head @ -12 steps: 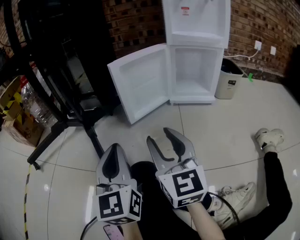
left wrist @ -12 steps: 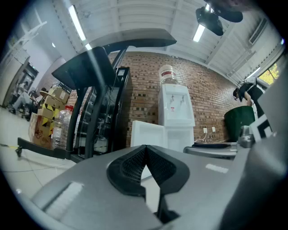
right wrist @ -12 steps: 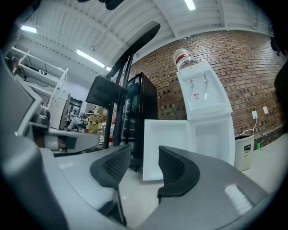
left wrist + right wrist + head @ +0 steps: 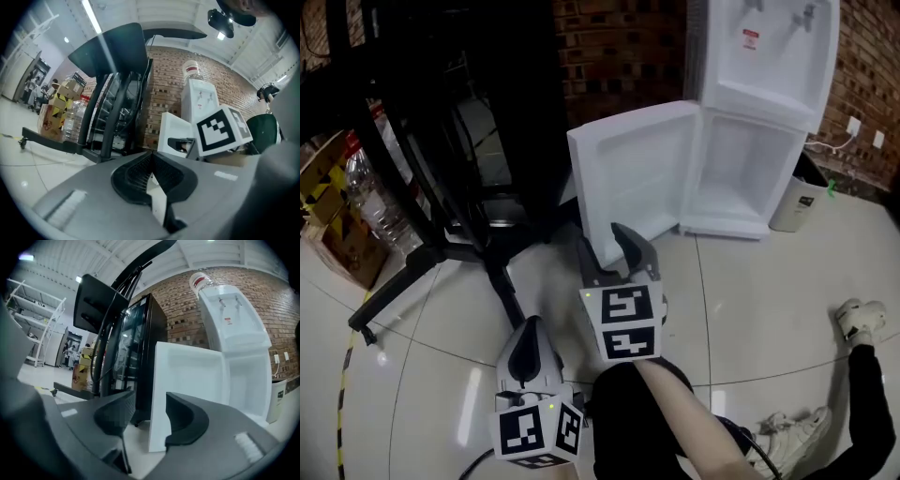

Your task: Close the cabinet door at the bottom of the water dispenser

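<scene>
The white water dispenser (image 4: pixel 769 66) stands against the brick wall, its bottom cabinet (image 4: pixel 745 178) gaping. The cabinet door (image 4: pixel 633 173) is swung wide to the left. My right gripper (image 4: pixel 609 248) is held level near the door's lower free corner, jaws open. In the right gripper view the door's free edge (image 4: pixel 157 394) lines up with the gap of the right gripper (image 4: pixel 145 413), a little beyond the pads, which do not press on it. My left gripper (image 4: pixel 525 352) hangs back low over the floor. In its own view the left gripper (image 4: pixel 151 176) is shut on nothing.
A black stand (image 4: pixel 441 187) with splayed legs rises left of the door. Cardboard boxes and plastic bottles (image 4: pixel 347 216) sit at far left. A waste bin (image 4: pixel 797 202) stands right of the dispenser. The person's shoe (image 4: pixel 862 319) rests on the tiled floor at right.
My right gripper has moved forward, away from the body and up to the open door. The head view has shifted closer to the dispenser. The left gripper stays low.
</scene>
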